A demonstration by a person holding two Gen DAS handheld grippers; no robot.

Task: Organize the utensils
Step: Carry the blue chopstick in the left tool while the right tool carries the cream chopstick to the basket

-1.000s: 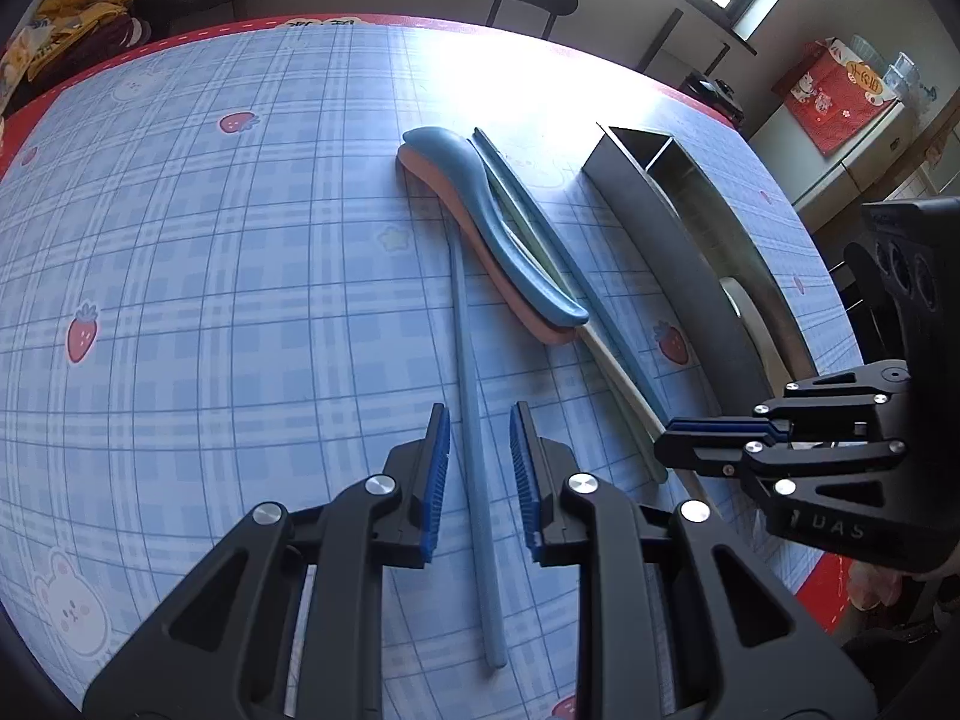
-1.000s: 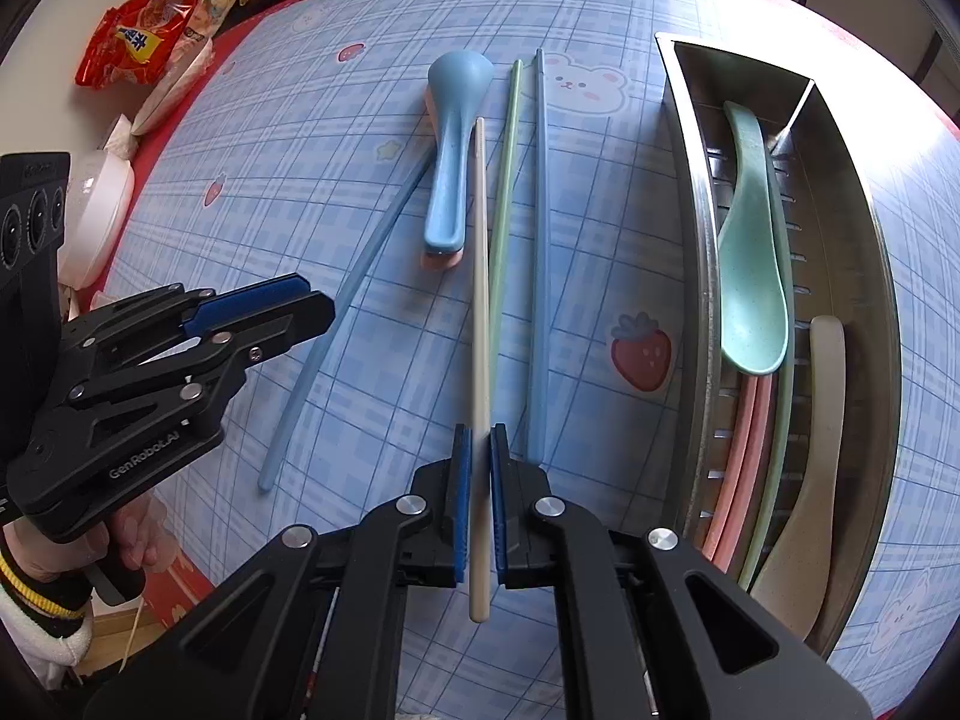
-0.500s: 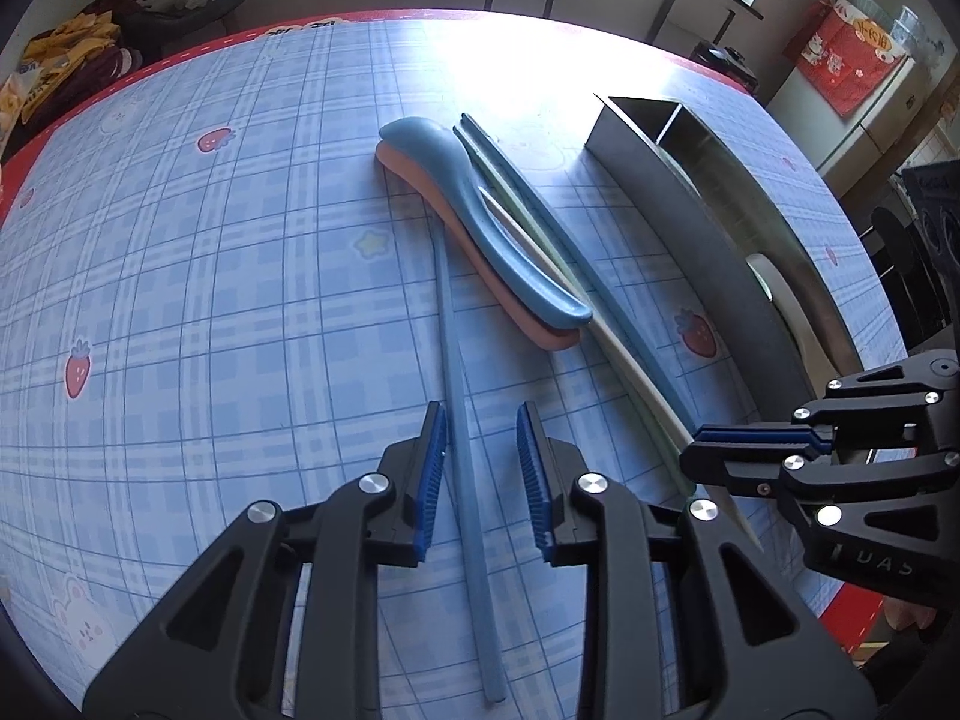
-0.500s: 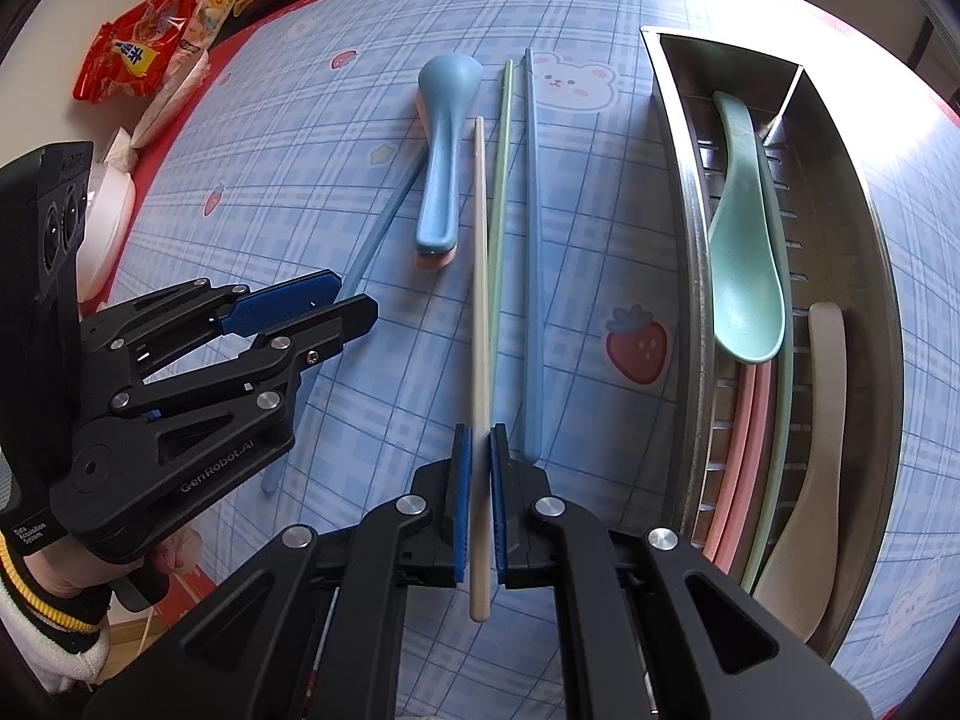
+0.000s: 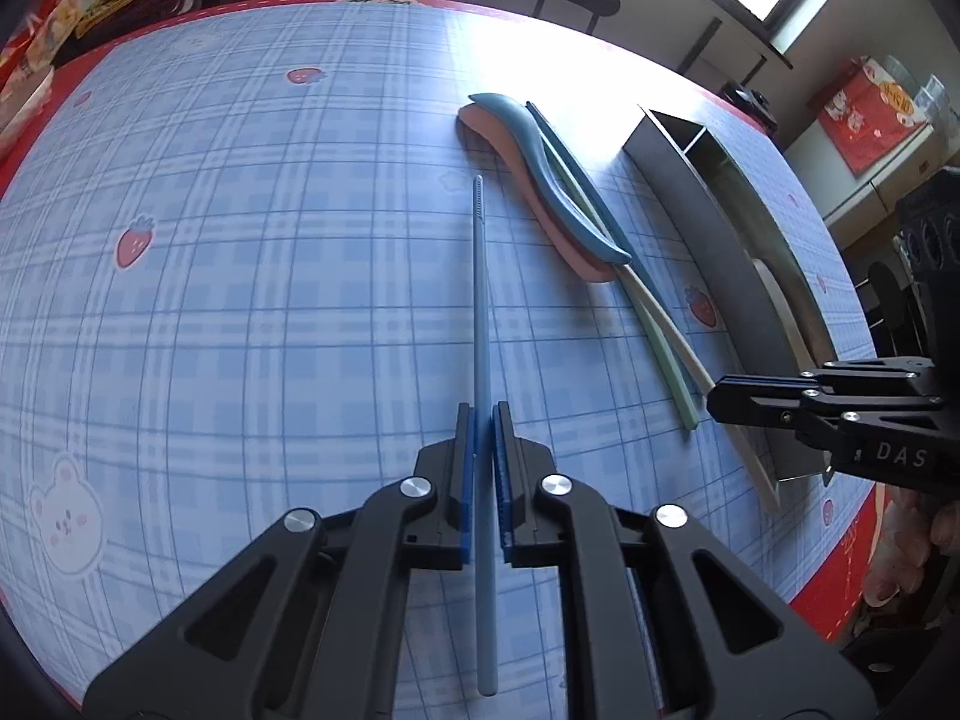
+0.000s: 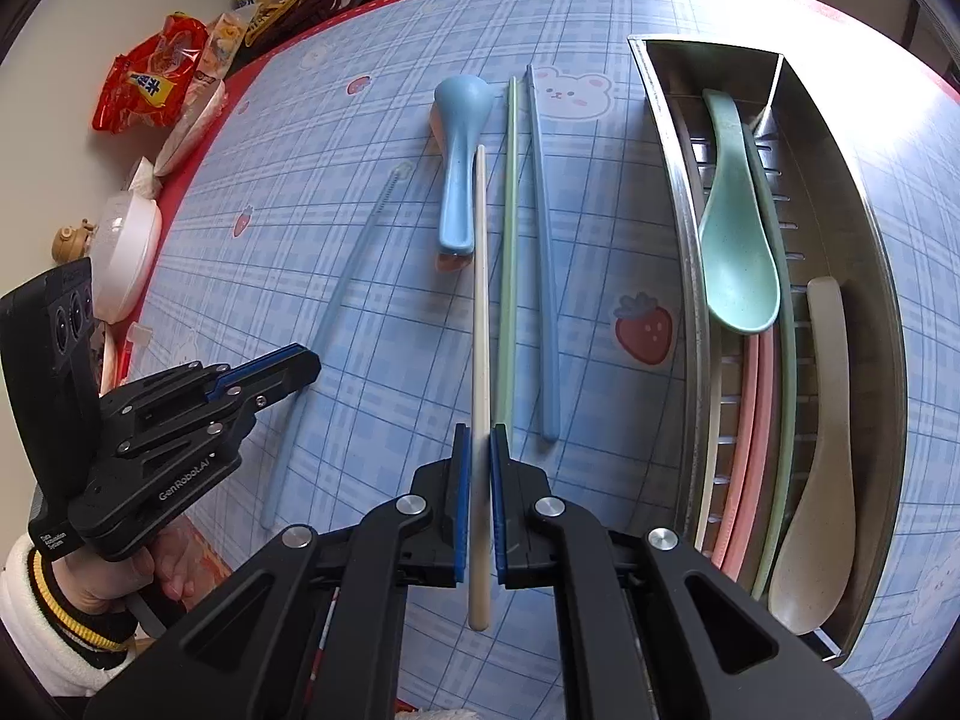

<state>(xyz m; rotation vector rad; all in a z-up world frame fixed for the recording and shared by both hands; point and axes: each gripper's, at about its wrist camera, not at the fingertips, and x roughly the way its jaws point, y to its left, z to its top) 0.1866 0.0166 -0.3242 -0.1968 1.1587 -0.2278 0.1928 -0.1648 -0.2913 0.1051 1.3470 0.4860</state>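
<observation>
My left gripper [image 5: 483,420] is shut on a light blue chopstick [image 5: 480,300] that points away across the tablecloth. My right gripper [image 6: 479,438] is shut on a cream chopstick [image 6: 480,300] and shows at the right of the left wrist view [image 5: 720,399]. On the cloth lie a blue spoon [image 6: 459,168] on top of a pink spoon [image 5: 522,180], a green chopstick [image 6: 509,240] and a darker blue chopstick [image 6: 543,276]. A steel utensil tray [image 6: 678,192] at the right holds a green spoon [image 6: 735,240], a cream spoon [image 6: 822,450] and several chopsticks [image 6: 750,450].
Snack bags [image 6: 150,84], a white lidded bowl [image 6: 126,252] and a small teapot figure [image 6: 69,240] sit beyond the table's left edge. A stool [image 5: 576,0] stands beyond the far edge. The red table border [image 5: 852,552] runs close to my grippers.
My left gripper has closed on the light blue chopstick, which now lines up between its jaws. The right gripper stays shut on the cream chopstick and has hardly moved.
</observation>
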